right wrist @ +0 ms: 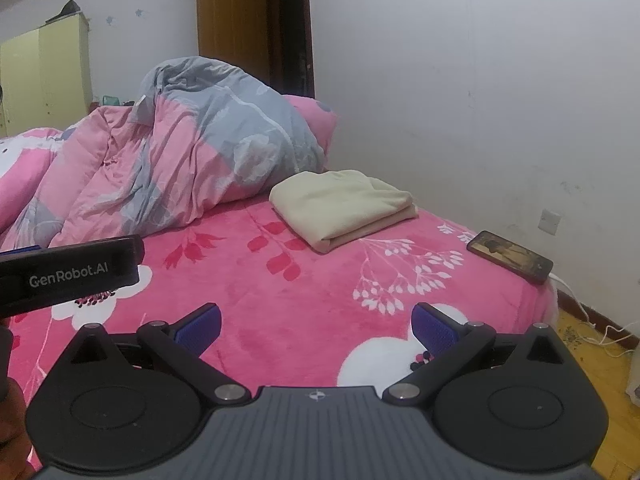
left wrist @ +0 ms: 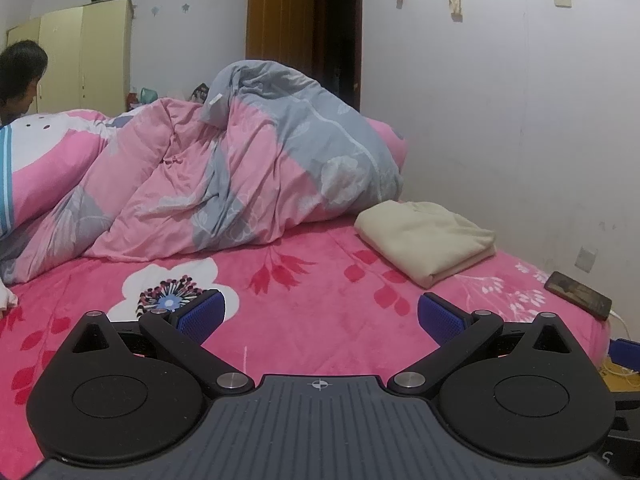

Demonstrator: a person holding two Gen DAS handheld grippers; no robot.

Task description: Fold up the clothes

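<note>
Both your left tool [left wrist: 321,312] and right tool [right wrist: 316,326] hover released over the bed [right wrist: 304,304]; the folded cream fleece garment [right wrist: 344,202] sits far right, parked aside.

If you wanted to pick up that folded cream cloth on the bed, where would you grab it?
Take the folded cream garment at its near rounded fold, coming in low from the front. The layers join there, so the fingers would close over the whole stack; the far side shows loose edges that could spill.

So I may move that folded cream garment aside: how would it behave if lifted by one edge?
The cream garment looks like soft, floppy cloth, so its stacked layers would probably sag and unfold. It seems light. Pushed across the plush bedspread, it would likely bunch rather than slide.
</note>
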